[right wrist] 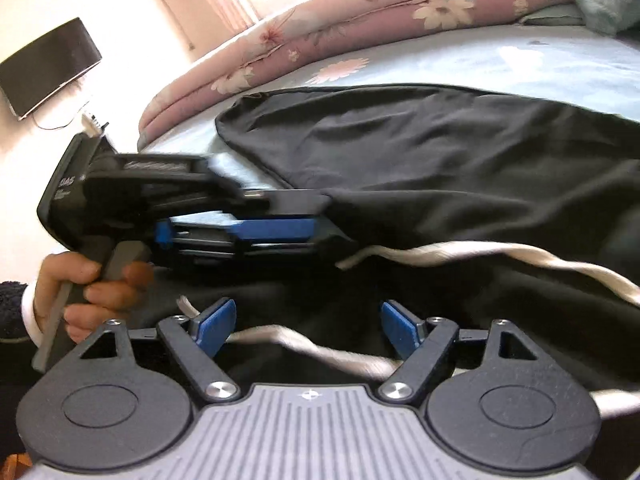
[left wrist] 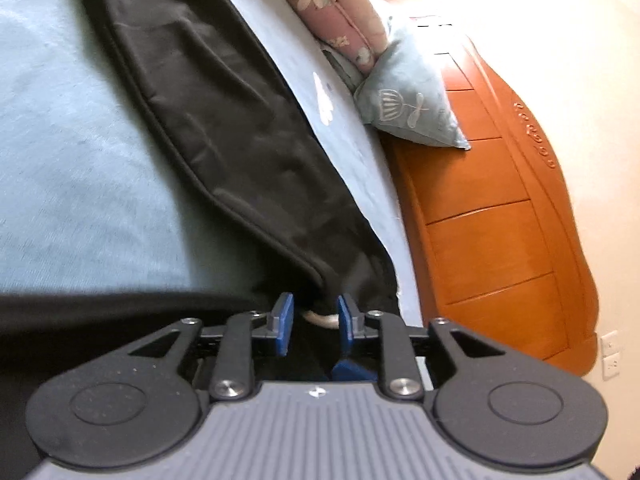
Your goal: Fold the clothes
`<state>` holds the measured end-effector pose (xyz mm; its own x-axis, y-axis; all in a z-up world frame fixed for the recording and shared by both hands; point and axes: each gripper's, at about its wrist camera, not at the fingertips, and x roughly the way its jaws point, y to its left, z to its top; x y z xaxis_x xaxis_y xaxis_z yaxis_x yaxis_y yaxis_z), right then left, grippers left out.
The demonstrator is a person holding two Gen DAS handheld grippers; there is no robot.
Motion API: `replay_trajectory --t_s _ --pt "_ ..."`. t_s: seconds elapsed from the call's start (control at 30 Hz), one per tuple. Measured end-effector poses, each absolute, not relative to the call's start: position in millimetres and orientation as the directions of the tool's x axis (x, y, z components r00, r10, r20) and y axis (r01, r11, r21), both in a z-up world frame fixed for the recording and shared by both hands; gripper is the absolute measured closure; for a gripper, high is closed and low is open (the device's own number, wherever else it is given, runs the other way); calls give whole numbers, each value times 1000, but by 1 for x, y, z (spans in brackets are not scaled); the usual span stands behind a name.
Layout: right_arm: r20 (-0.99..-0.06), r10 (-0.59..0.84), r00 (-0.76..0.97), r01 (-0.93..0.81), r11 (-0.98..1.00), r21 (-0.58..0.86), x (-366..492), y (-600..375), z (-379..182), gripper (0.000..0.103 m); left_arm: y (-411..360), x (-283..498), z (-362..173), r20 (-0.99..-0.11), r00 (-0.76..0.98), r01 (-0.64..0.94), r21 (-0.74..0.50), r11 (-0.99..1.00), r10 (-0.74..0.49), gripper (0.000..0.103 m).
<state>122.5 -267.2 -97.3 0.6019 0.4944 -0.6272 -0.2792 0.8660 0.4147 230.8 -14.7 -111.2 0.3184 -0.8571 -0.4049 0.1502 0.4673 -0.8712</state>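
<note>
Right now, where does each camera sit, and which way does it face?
Left wrist: on the left gripper, looking along the black garment toward the wooden headboard; only its own blue fingers show.
Right wrist: on the right gripper, facing across the bed; the left gripper and a hand show.
Shared: garment, white drawstring, floral quilt.

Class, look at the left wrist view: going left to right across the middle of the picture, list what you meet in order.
Light blue bed sheet → black garment → pale sheet strip → embroidered teal pillow → wooden headboard → cream wall.
</note>
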Motion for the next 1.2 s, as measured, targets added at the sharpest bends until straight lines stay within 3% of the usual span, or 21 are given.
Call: replay_trajectory --t_s 0.07,0.13,0.17,0.2,0.3,0.4,0.53,0.67,0.8,0.87,1.0,1.03,1.13,1.2 --pt "-632 447 633 -250 891 379 113 -283 -90 19 -17 225 -114 -412 303 158 -867 472 -859 67" --pt "-642 400 655 -203 911 360 113 -302 -88 19 -20 227 -123 -514 321 133 -807 575 -795 68" --pt "-650 379 658 -176 917 357 115 -312 -89 19 -20 229 -129 -578 331 99 -765 636 -746 79" --pt "-662 351 662 -140 926 351 115 -323 -90 19 -14 231 -135 -606 340 48 -753 657 -719 96" --pt "-683 251 685 -29 947 319 105 -356 -86 19 5 227 -133 -599 379 -53 -775 630 -705 94" --pt "-688 146 711 78 956 283 88 -391 -78 19 10 216 -116 -595 376 -28 -773 633 -710 80" --pt "-694 24 720 214 943 254 83 -435 -79 19 -4 202 -99 -566 338 50 -787 615 -752 69" --pt "-717 -46 695 306 922 237 103 -467 -98 19 -24 193 -103 -588 291 53 -778 626 -755 69" --pt "-720 -33 693 301 921 247 129 -484 -106 19 -30 181 -115 -632 262 31 -750 661 -729 69" --pt "-712 -3 702 262 931 254 142 -490 -103 12 -25 173 -119 -627 268 14 -757 654 -732 69" --pt "-732 18 681 239 940 245 171 -501 -109 12 -18 168 -123 -611 288 -45 -778 627 -738 68" --pt "-739 27 673 230 942 245 177 -503 -112 18 -18 167 -124 -610 291 -51 -779 625 -737 68" --pt "-746 4 666 189 966 174 185 -501 -108 52 -19 164 -122 -619 301 -60 -771 634 -725 68" --pt "-744 -23 667 193 971 143 187 -503 -102 55 -21 163 -120 -628 306 -61 -763 644 -716 68"
